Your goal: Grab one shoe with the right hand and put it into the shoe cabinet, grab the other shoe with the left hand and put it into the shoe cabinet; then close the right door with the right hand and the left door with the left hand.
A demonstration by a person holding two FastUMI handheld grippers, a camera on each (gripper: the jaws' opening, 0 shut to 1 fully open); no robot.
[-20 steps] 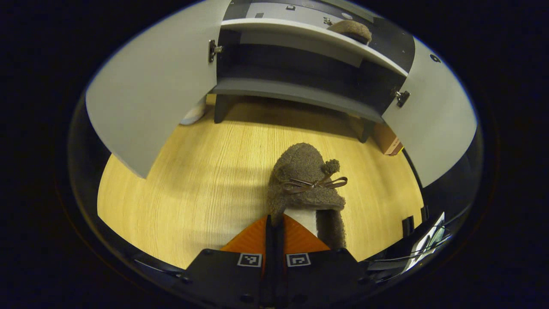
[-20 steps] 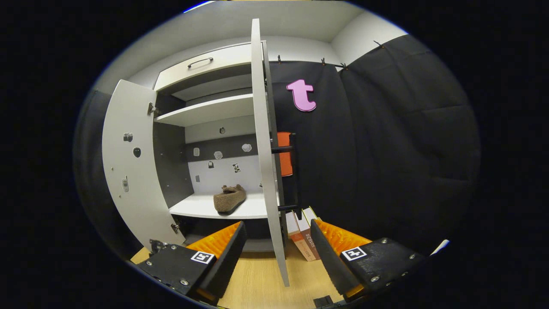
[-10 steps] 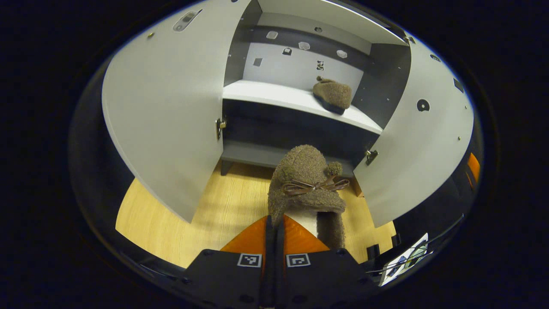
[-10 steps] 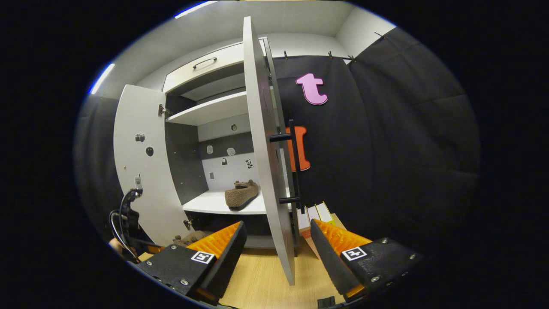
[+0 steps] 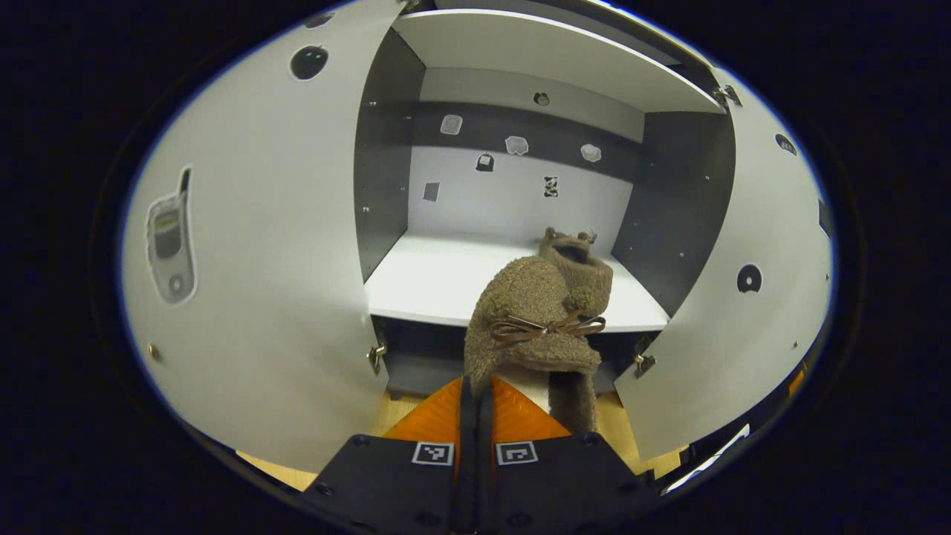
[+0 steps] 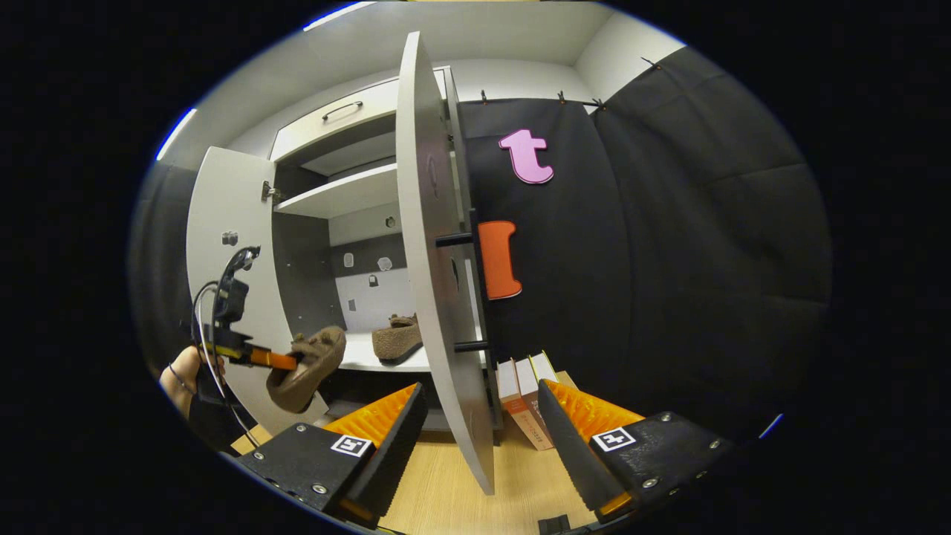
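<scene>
In the left gripper view my left gripper [image 5: 475,384] is shut on the heel rim of a brown fuzzy slipper [image 5: 531,312] with a small bow, held up in front of the shoe cabinet's white shelf [image 5: 438,282]. The other brown slipper [image 5: 578,261] lies at the right on that shelf. Both cabinet doors stand open: the left door [image 5: 252,253] and the right door [image 5: 743,319]. In the right gripper view my right gripper [image 6: 479,405] is open and holds nothing, close to the right door's edge [image 6: 435,297]. Farther left there, the left gripper [image 6: 249,357] carries its slipper [image 6: 308,368] toward the shelf slipper [image 6: 397,340].
Several books [image 6: 524,401] lean on the wooden floor [image 6: 453,490] behind the right door. That door carries a black bar handle [image 6: 468,293]. A drawer [image 6: 342,115] sits above the open shelves. A hand [image 6: 182,375] holds the left gripper.
The left gripper has risen and moved toward the cabinet with the slipper, now level with the shelf. The right gripper has stayed open near the right door's edge, shifting only slightly.
</scene>
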